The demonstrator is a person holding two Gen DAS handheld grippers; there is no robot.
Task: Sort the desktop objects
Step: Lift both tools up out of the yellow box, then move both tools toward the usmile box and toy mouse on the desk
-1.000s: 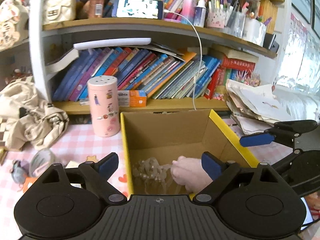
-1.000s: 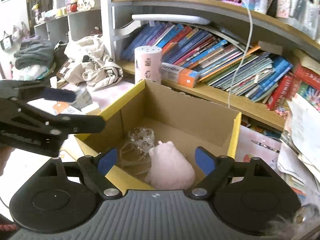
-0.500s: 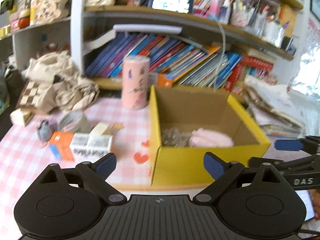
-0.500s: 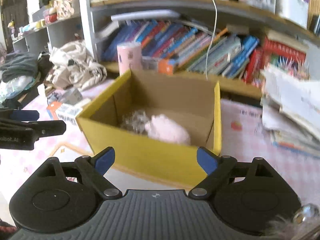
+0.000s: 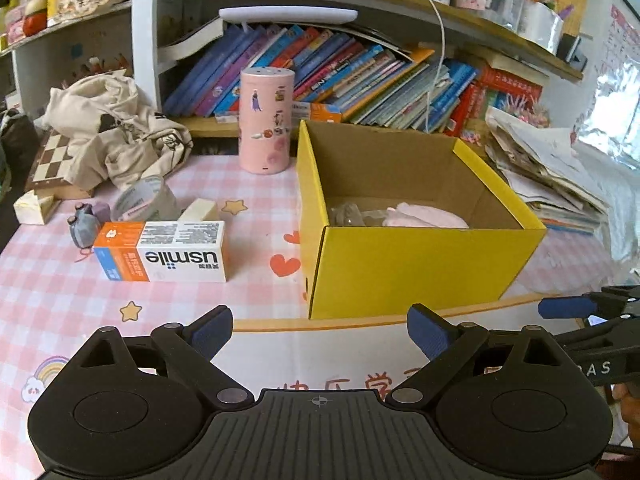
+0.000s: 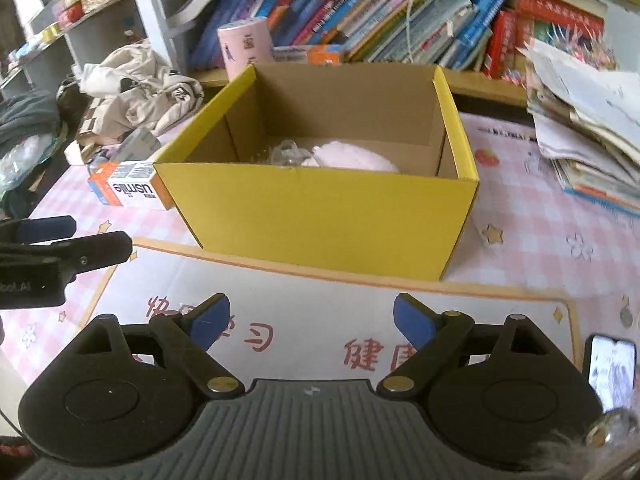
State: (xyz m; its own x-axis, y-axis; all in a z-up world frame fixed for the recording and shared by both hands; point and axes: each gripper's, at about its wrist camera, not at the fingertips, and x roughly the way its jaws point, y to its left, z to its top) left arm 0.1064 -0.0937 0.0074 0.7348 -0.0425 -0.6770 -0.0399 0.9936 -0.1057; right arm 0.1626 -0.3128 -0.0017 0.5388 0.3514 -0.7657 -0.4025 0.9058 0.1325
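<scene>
- The left gripper (image 5: 320, 332) hung over the near edge of the desk, jaws spread wide with nothing between the blue pads (image 5: 210, 330).
- The right gripper (image 6: 310, 320) was just as slack, fingers apart and empty, hovering above the white mat (image 6: 304, 292) with red characters.
- Each tool showed in the other's view: the right one poked in at the far right edge of the left camera, the left one at the far left edge of the right camera.
- The yellow box (image 5: 420, 264) stood open on the pink checked tablecloth (image 5: 52, 280), its near wall at the edge of the mat.
- Inside lay a pink plush toy (image 6: 352, 160) on the floor of the box, with a clear plastic thing (image 6: 286, 156) touching its left side.
- Out on the cloth, left of the box, lay a white and orange toothpaste carton (image 5: 164, 250) on its side.
- Behind the carton sat a roll of tape (image 5: 142, 200), a pale eraser block (image 5: 198, 210) and a small grey figure (image 5: 84, 226).
- A pink cylinder (image 5: 266, 120) stood upright by the box's back left corner, in front of the bookshelf (image 5: 360, 76).
- A crumpled cream cloth (image 5: 116, 132) was heaped at the far left, and a pile of papers (image 6: 592, 120) leaned at the right.
- A phone (image 6: 610, 372) lay lit at the near right corner.
</scene>
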